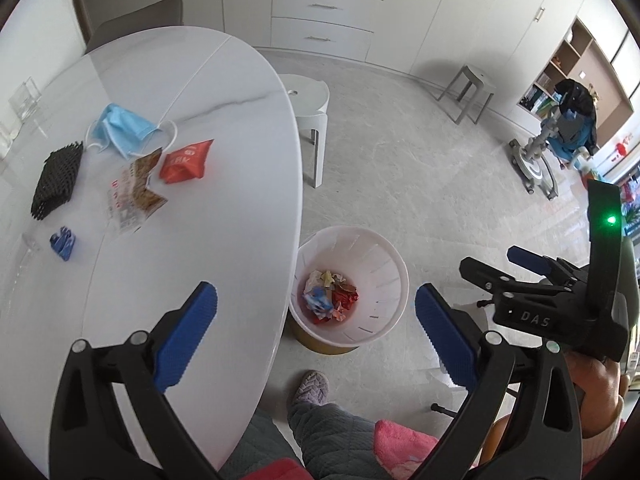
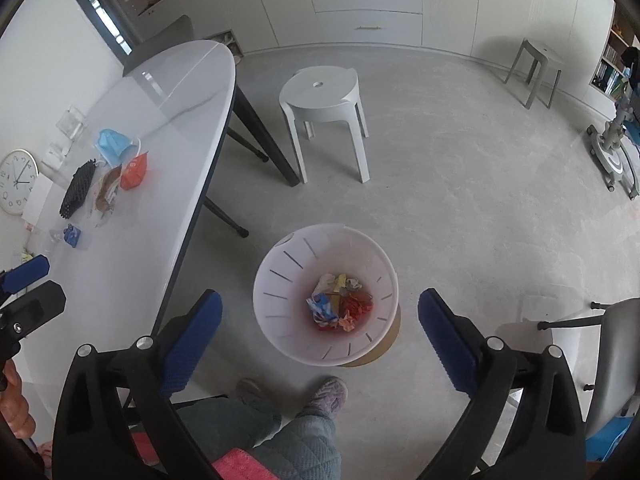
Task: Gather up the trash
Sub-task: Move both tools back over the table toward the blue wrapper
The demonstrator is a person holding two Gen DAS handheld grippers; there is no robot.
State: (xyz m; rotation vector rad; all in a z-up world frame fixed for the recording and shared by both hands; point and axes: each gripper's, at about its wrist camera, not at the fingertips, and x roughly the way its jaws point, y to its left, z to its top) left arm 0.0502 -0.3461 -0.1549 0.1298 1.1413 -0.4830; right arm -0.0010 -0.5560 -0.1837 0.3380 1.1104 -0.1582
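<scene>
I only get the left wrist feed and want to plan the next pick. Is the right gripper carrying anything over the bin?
Observer: No. Its own camera shows the right gripper wide open with nothing between its fingers, and the bin lies straight ahead of it.
Operator: Anything past the black mesh that I miss?
Observer: A round white clock shows beyond the black mesh, on the wall side. I cannot tell whether it rests on the table.
Operator: What is under the table?
Observer: A slanted black table leg comes down close beside the white stool.
</scene>
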